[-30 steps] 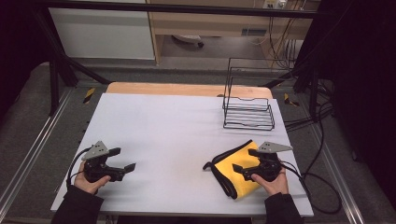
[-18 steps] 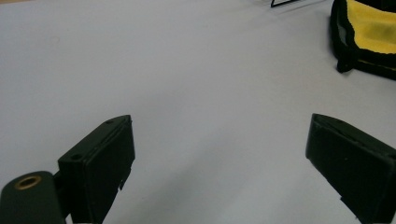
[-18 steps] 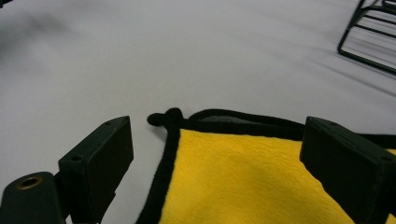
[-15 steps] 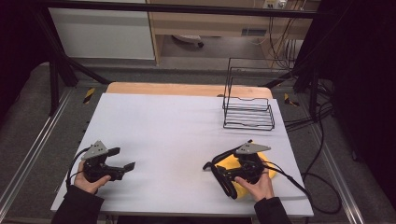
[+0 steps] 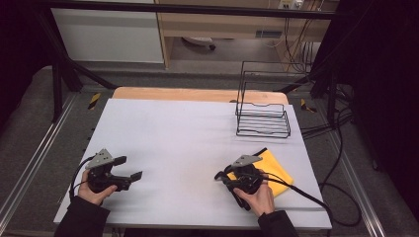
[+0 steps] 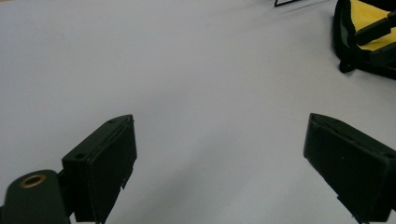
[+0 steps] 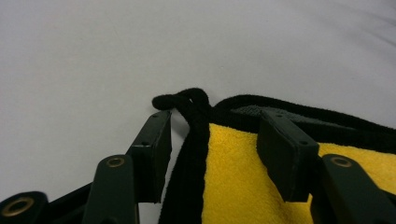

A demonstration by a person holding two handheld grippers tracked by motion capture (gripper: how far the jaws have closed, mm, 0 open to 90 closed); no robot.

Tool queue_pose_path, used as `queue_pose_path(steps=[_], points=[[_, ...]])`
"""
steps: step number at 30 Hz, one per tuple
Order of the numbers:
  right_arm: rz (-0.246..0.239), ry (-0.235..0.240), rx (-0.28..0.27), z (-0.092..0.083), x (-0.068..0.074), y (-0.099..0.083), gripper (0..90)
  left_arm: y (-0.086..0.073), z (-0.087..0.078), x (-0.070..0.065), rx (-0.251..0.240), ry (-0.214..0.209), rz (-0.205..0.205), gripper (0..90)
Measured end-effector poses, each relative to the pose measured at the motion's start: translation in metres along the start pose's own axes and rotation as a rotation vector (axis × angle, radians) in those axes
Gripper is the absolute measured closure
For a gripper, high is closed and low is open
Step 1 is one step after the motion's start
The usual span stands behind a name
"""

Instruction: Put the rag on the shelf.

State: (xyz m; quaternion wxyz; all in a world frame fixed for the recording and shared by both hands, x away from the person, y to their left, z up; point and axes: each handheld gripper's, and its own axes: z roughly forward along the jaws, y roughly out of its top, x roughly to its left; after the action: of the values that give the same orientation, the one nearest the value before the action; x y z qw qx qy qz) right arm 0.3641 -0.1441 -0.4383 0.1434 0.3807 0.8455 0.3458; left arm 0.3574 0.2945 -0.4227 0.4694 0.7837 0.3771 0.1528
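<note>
we see a yellow cloth [image 5: 276,168] with a black border lying on the white bench [image 5: 188,133] near its front right edge, in front of the black wire rack [image 5: 263,118]. our right gripper [image 7: 212,140] straddles the cloth's black-edged corner; its fingers [image 7: 152,151] have just been closing, with the hem between them but not yet pinched. our left gripper [image 6: 219,158] rests at the front left, well apart from the cloth, its fingers released over bare bench.
</note>
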Motion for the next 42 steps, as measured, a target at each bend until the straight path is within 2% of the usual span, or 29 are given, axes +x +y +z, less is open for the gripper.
queue_pose_path(steps=[7, 10, 16, 19, 29, 35, 42], points=[[-0.046, -0.075, 0.010, 0.006, 0.006, -0.004, 53.7, 0.000, 0.000, -0.001, 0.002, 0.002, 0.001, 9.8], [-0.061, -0.090, 0.016, 0.006, 0.007, -0.005, 54.8, 0.000, -0.001, 0.000, 0.000, 0.003, -0.001, 9.8], [-0.057, -0.107, 0.015, 0.006, 0.009, -0.006, 55.1, -0.001, -0.002, 0.000, -0.002, 0.008, -0.007, 10.1], [-0.046, -0.111, 0.024, 0.006, 0.008, -0.006, 58.8, -0.001, -0.002, 0.000, -0.001, 0.009, -0.005, 10.1], [-0.043, -0.113, 0.042, 0.003, 0.004, -0.004, 77.0, 0.000, -0.002, -0.001, -0.001, 0.009, -0.003, 10.2], [-0.017, -0.099, 0.039, 0.000, 0.002, -0.002, 82.3, 0.000, -0.001, 0.000, 0.002, 0.008, -0.001, 10.4], [0.006, -0.037, -0.004, -0.012, -0.001, 0.003, 83.8, 0.000, -0.001, 0.000, 0.003, 0.006, 0.002, 10.6]])
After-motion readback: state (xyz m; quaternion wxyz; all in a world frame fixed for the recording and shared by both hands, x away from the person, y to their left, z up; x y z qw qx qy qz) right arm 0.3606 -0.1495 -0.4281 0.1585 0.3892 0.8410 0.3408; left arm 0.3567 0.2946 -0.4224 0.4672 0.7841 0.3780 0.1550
